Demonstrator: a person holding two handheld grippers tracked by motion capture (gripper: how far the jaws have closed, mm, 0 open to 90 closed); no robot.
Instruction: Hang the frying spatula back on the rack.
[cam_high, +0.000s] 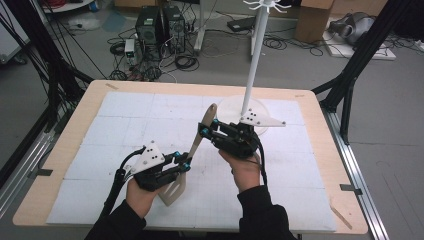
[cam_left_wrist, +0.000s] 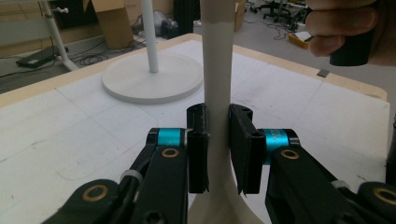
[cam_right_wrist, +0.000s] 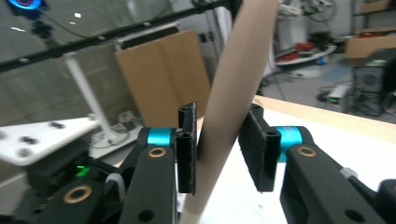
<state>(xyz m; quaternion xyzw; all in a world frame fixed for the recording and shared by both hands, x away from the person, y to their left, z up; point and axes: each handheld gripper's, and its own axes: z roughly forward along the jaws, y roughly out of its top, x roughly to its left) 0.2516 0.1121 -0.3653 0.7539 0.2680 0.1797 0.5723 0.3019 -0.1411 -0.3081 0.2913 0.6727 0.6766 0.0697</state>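
Table (cam_high: 65, 150): wooden top with a white gridded mat; white stand (cam_high: 255, 55) rises from a round base (cam_high: 231, 107) at the far middle, hooks at its top.

Spatula (cam_high: 195, 145): pale wood, held in the air above the mat's middle, between both hands, touching nothing but the grippers. Long axis runs diagonally: broad blade low and toward the person near the left hand, narrow handle tip up and away, leaning toward the stand.

Left gripper (cam_high: 184, 164): jaws closed narrow on the spatula's neck just above where it flares to the blade; in the left gripper view (cam_left_wrist: 218, 148) both pads press the handle squarely.

Right gripper (cam_high: 206, 131): jaws straddle the upper handle. In the right gripper view (cam_right_wrist: 219, 148) the near pad touches the wood while a gap shows at the other pad, so the jaws stand part-way apart and not clamped.

Risks, judged:
- Handover stage. If the left lets go before the right clamps, the spatula would slide down through the slack jaws and drop blade-first to the mat.
- Handle crosses the right jaws at a slant; closing so could twist it or grip on an edge only.
- Both clamped while hands move apart: bending load on the thin handle.
- Raised tip is near the stand; a swing could knock it
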